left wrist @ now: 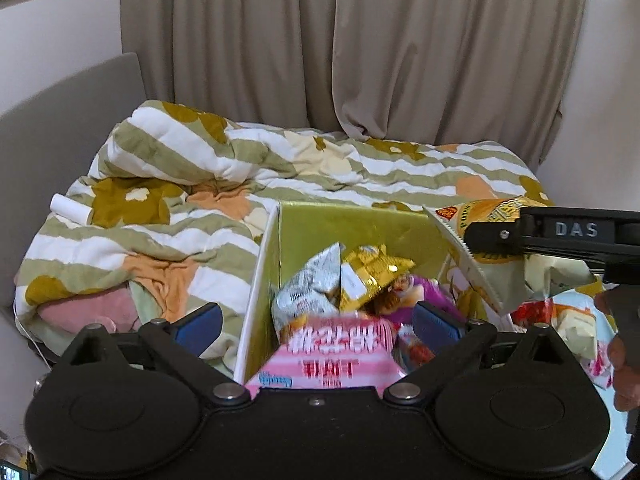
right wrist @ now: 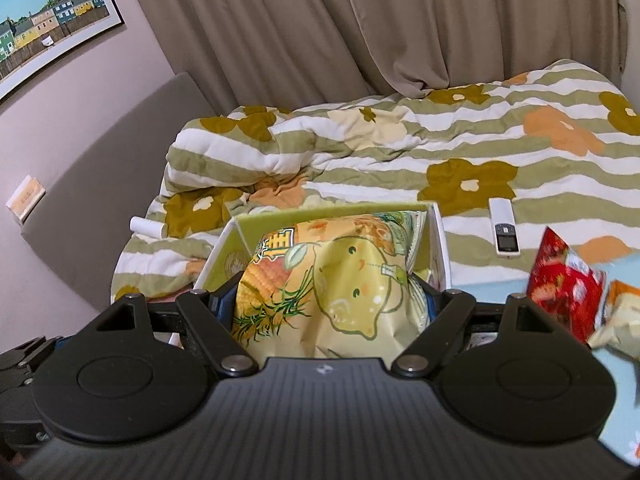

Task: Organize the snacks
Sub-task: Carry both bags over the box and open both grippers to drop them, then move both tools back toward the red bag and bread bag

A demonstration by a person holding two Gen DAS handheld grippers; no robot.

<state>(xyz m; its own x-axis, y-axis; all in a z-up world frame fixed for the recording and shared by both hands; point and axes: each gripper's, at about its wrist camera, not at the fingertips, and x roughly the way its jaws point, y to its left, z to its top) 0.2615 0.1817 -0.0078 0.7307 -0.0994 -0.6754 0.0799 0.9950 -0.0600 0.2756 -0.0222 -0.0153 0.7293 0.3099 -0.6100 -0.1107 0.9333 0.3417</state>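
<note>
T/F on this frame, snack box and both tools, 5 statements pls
1. The right tool is shut on the yellow lemon-print bag. True.
2. The left tool grips the pink striped packet. False: its fingers stand open, the packet lies between them ungripped.
3. The box holds no snacks. False: a silver bag and a gold bag lie in it.
4. A white remote lies on the striped duvet. True.
5. The red snack bag is inside the box. False: it lies outside, to the right.
</note>
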